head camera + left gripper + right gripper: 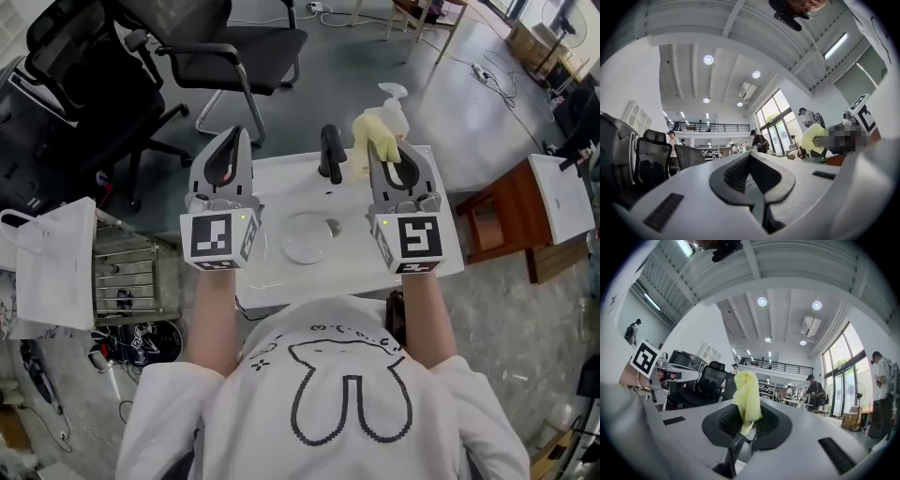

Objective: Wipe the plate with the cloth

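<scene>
Both over sink (291, 173) | left gripper (238, 133) closed, empty | right gripper (386, 150) clamps cloth (368, 129) | plate (307, 237) unobstructed

The plate (307, 236) was a round, clear glass one, lying flat and bare on the white basin (281, 178). The cloth (373, 136) was pale yellow and crumpled into a soft bunch, pinched at its lower end between the closed jaws of the right gripper (387, 152), the loose end poking out past the tips. It was at about 1 o'clock from the plate, well apart from it.
</scene>
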Demonstrator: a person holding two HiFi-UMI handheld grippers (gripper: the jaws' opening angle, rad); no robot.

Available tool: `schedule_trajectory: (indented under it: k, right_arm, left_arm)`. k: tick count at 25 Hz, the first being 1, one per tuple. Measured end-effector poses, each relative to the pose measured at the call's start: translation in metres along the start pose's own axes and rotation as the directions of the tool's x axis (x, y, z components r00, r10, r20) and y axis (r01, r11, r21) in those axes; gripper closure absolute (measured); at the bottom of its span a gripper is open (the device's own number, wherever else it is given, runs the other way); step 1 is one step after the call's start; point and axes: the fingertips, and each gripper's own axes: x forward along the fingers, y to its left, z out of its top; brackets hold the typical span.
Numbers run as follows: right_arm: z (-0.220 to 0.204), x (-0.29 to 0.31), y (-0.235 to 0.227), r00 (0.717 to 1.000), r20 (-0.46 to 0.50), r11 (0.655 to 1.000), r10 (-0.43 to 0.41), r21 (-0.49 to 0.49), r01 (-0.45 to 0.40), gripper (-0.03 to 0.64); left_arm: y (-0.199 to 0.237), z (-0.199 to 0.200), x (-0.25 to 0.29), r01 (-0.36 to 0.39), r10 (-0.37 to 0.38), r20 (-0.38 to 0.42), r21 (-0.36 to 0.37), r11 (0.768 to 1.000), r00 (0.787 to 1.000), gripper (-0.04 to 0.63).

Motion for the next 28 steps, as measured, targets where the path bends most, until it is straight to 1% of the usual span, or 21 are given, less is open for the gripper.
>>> schedule_trajectory:
  k: [3, 6, 11, 17, 21, 28]
  right_arm:
    - [0.018, 0.001, -0.007, 0.999, 0.036, 1.0, -0.002, -0.022, 0.003, 0.568]
    - [0.031, 0.003, -0.016, 0.999, 0.052, 0.999, -0.008, -0.04, 0.011, 0.568]
    - [0.044, -0.001, -0.025, 0.998, 0.064, 0.999, -0.012, -0.052, 0.015, 0.568]
    - [0.047, -0.007, -0.034, 0.997, 0.068, 0.998, -0.03, -0.059, 0.034, 0.568]
    - [0.047, -0.008, -0.036, 0.997, 0.065, 0.998, -0.033, -0.057, 0.036, 0.568]
    - [0.049, -0.007, -0.03, 0.997, 0.071, 0.998, -0.026, -0.053, 0.03, 0.568]
  left_arm:
    - [0.007, 0.021, 0.006, 0.004, -0.003, 0.031, -0.005, 1.0, 1.0, 0.586]
    - [0.013, 0.039, 0.01, 0.008, -0.007, 0.063, -0.014, 1.0, 0.998, 0.586]
    - [0.019, 0.061, 0.011, 0.012, -0.013, 0.093, 0.017, 1.0, 0.996, 0.586]
    - [0.026, 0.064, 0.006, -0.012, 0.009, 0.09, 0.034, 0.999, 0.996, 0.586]
    - [0.029, 0.066, 0.0, -0.03, 0.027, 0.091, 0.029, 0.999, 0.995, 0.586]
    - [0.03, 0.065, -0.008, -0.039, 0.038, 0.087, 0.019, 0.999, 0.995, 0.586]
